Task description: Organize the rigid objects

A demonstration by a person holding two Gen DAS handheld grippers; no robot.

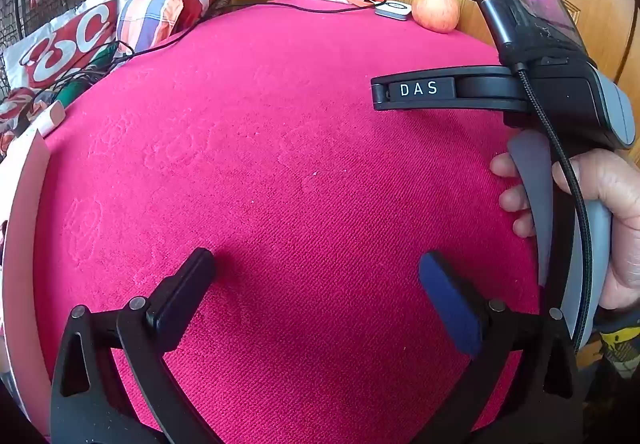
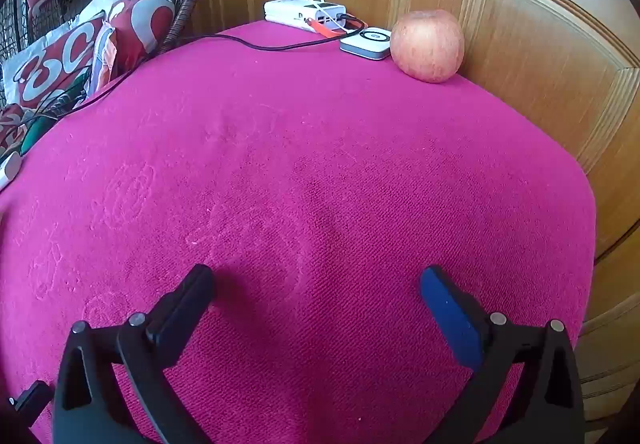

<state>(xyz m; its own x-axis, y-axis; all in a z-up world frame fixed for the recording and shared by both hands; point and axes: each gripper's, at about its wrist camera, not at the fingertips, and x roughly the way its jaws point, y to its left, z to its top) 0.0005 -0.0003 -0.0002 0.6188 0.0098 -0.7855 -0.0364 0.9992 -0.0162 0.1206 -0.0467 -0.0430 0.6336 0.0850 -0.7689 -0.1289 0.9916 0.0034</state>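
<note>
Both grippers, left gripper (image 1: 316, 268) and right gripper (image 2: 316, 284), fingers spread and empty over the pink bench (image 2: 320, 172); apple (image 2: 427, 46) far corner beside the white box (image 2: 366, 41), so approach level, straddle its widest part.

The table cloth (image 2: 320, 172) is a deep magenta pink with a fine woven rib and faint paler swirl marks. The apple (image 2: 427, 45) is pale red streaked with yellow. Beside it, a small box (image 2: 366, 42) is white with a grey edge and a dark ring on top — the power bank (image 2: 304, 14) is white, its cables (image 2: 332, 29) orange. The cushions (image 2: 52, 60) are red with bold white loops. The panelling (image 2: 520, 44) is honey-coloured wood.
</note>
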